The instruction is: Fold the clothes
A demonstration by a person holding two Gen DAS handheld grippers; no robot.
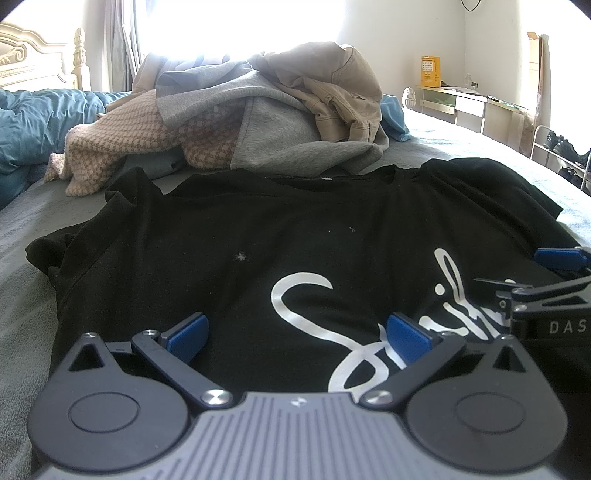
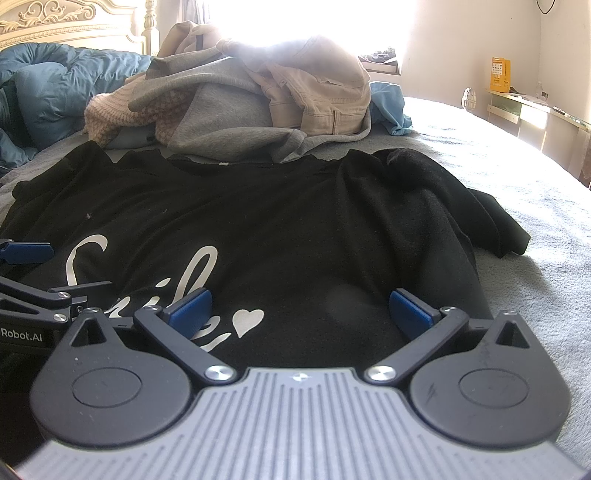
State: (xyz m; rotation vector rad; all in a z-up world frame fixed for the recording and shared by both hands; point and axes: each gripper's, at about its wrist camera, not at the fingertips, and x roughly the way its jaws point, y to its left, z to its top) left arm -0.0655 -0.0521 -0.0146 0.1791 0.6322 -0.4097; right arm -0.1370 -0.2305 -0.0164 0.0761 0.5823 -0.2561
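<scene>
Your left tongs (image 1: 295, 334) were spread wide, blue pads (image 1: 186, 336) apart and gripping nothing, low over the near hem of the black T-shirt (image 1: 258, 240). Your right tongs (image 2: 301, 314) were spread just as wide and also held nothing, beside the left pair over the same hem, close to the shirt's right side. Each pair showed at the edge of the other's view. The T-shirt lay flat, front up, on the grey bedspread (image 2: 535, 221) at the near edge of the bed, its white script lettering (image 1: 314, 306) and small heart (image 2: 249, 319) facing up, its right sleeve (image 2: 480, 221) bunched and folded in. Just past its collar sat a pile of clothes (image 1: 258, 110): a grey sweatshirt, a beige jacket and a checked pink piece. A blue duvet (image 1: 33, 125) lay crumpled toward the bed's far left corner by the headboard (image 2: 74, 22)
</scene>
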